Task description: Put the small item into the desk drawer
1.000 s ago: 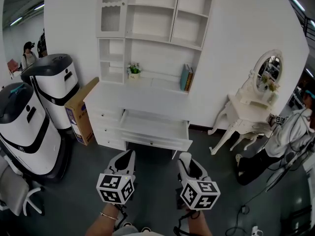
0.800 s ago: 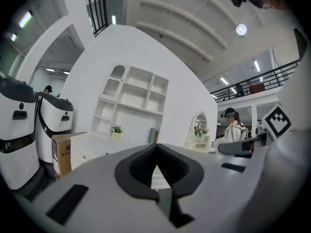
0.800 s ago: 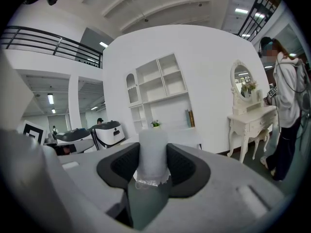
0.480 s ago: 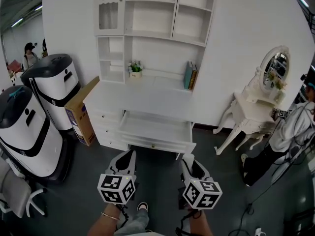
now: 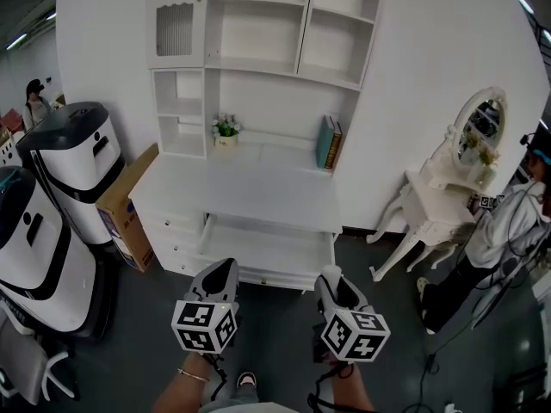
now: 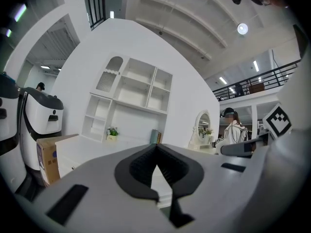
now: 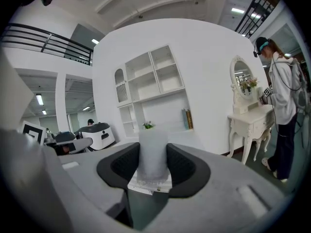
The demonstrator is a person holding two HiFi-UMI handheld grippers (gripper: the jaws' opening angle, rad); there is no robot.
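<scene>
Left gripper (image 5: 217, 274): your jaws meet, with nothing between them.
Desk drawer (image 5: 267, 246): open at the desk (image 5: 232, 192) front edge, just ahead of your 2 grippers, long axis left-right.
Right gripper (image 5: 331, 280): clamps the small pale cylinder (image 7: 153, 154) upright, nearest the drawer's right end.

This looks like a large hall used as a test or recording studio, not a real home. A white desk (image 5: 232, 192) with a shelf unit (image 5: 258, 24) and a dressing table (image 5: 435, 198) with an oval mirror (image 5: 482, 127) stand before a free-standing white wall (image 5: 413, 67), like a stage room. Above are a high ceiling with beams (image 6: 180, 21) and a balcony railing (image 7: 39, 35). Big white-and-black machines (image 5: 73, 157) and a cardboard box (image 5: 125, 205) stand beside the desk.
</scene>
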